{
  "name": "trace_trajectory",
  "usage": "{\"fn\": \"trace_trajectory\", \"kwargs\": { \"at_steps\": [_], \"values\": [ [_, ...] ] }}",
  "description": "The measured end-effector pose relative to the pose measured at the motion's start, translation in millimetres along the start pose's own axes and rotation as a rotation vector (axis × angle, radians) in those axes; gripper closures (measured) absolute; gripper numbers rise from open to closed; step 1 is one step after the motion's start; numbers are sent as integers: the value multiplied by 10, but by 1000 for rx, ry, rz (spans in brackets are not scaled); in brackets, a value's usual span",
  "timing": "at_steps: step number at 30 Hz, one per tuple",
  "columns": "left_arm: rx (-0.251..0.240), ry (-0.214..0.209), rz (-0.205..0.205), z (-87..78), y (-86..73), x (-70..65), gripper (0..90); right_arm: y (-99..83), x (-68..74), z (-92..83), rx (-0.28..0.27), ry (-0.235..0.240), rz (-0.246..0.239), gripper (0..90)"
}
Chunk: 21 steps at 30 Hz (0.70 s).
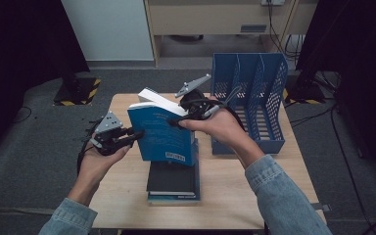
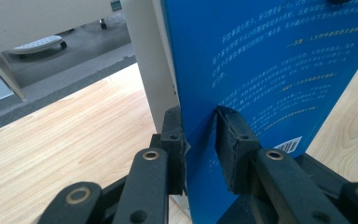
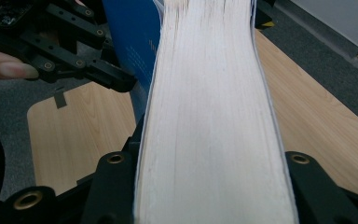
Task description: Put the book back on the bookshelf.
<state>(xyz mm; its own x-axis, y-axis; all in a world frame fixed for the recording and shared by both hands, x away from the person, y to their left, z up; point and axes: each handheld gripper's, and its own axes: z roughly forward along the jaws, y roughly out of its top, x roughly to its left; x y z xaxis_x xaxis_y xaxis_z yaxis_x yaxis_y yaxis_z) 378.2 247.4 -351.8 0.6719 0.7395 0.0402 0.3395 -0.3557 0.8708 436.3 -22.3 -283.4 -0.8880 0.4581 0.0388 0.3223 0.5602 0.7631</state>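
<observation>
Thick blue paperback book (image 1: pixel 164 133) held upright above the dark book stack (image 1: pixel 173 182) at mid-bench, pinched by left gripper (image 1: pixel 136 134) and right gripper (image 1: pixel 176 121), probably for steady carrying toward the blue mesh file rack (image 1: pixel 254 88).
</observation>
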Motion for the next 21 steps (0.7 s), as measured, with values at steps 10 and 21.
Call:
{"fn": "trace_trajectory", "kwargs": {
  "at_steps": [10,21],
  "values": [
    [-6,57,-10,86,-124,-28,410,-1,5,-6,8,5,-17,582],
    [45,156,-89,131,-658,77,211,-8,-8,-4,2,16,-16,577]
  ]
}}
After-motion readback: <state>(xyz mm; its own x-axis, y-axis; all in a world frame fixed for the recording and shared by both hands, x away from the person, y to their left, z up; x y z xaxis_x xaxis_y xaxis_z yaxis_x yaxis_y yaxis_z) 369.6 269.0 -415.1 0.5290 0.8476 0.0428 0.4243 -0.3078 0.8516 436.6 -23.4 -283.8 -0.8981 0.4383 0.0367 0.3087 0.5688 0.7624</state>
